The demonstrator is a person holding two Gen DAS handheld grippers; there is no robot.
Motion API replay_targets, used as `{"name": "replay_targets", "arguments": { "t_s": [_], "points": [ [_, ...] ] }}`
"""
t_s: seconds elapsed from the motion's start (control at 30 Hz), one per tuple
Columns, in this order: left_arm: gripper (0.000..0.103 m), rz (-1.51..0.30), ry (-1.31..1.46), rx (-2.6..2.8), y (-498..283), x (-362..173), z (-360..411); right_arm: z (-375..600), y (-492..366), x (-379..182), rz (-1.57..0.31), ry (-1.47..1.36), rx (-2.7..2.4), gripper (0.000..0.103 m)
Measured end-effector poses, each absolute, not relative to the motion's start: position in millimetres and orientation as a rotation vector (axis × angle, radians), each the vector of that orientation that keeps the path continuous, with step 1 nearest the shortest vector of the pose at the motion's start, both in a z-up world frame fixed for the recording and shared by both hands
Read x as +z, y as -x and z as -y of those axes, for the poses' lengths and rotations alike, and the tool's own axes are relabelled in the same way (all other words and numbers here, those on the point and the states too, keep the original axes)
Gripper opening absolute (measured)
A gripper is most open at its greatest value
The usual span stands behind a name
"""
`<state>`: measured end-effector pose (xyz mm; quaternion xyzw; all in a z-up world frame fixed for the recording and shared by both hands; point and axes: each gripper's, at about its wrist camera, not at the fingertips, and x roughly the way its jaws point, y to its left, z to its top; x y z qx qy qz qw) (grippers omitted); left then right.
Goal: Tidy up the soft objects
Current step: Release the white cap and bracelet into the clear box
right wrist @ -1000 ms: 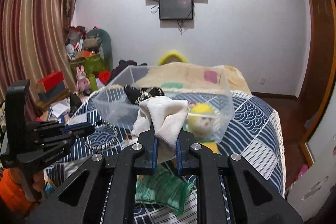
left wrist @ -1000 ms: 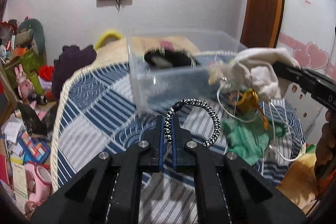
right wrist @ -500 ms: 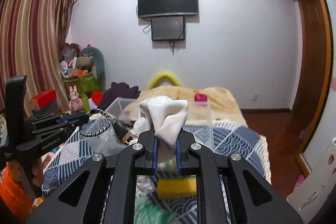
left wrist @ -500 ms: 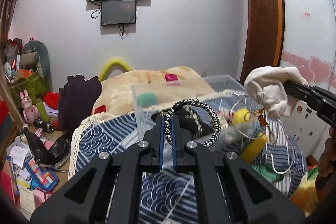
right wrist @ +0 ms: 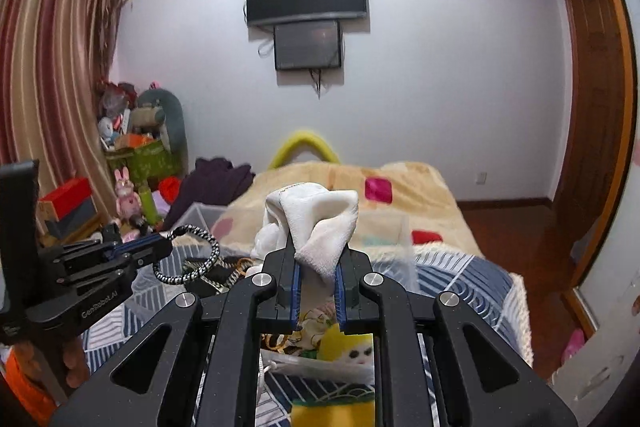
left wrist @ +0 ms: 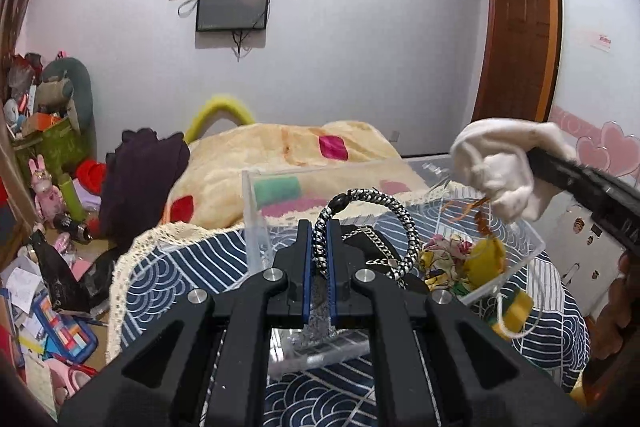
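Note:
My left gripper (left wrist: 319,239) is shut on a black-and-white braided cord loop (left wrist: 384,223) and holds it above the near left part of a clear plastic bin (left wrist: 516,259). It also shows in the right wrist view (right wrist: 160,247) with the loop (right wrist: 200,259). My right gripper (right wrist: 316,259) is shut on a white cloth (right wrist: 320,223) above the bin; the cloth (left wrist: 500,167) hangs over the bin's right side in the left wrist view. The bin holds a dark item (left wrist: 360,251) and a floral cloth (left wrist: 444,255).
The bin stands on a bed with a blue-and-white patterned quilt (left wrist: 180,279) and a beige blanket (left wrist: 280,147). A yellow sponge (right wrist: 332,413) and a cord (left wrist: 520,331) lie by the bin. Clutter fills the floor at the left (left wrist: 48,307). A wooden door (left wrist: 516,43) is at the right.
Both grippers rose and moved forward over the bin, each still holding its item; the bin now lies below them instead of ahead.

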<state>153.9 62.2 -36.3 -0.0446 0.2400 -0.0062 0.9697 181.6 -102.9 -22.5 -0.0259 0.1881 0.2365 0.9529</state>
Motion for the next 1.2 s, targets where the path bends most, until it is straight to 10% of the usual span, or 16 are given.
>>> {"name": "replay_targets", "arguments": {
  "t_s": [0.43,0.57,0.67,0.93,1.2],
  "points": [
    [0.006,-0.568,0.036,-0.042,-174,-62,-50,90,-201,-59,-0.559,0.117,0.506,0.012],
    [0.010,-0.583,0.053,-0.057,-173,-61,-53,94,-199,-61,-0.582,0.130,0.517,0.026],
    [0.025,-0.584,0.055,-0.066,-168,-60,-53,105,-191,-57,-0.560,0.107,0.511,0.051],
    [0.066,-0.522,0.055,-0.086,-141,-49,-45,137,-167,-39,-0.483,0.077,0.463,0.074],
    [0.087,-0.519,0.046,-0.122,-110,-54,-30,140,-150,-56,-0.530,0.108,0.460,0.077]
  ]
}}
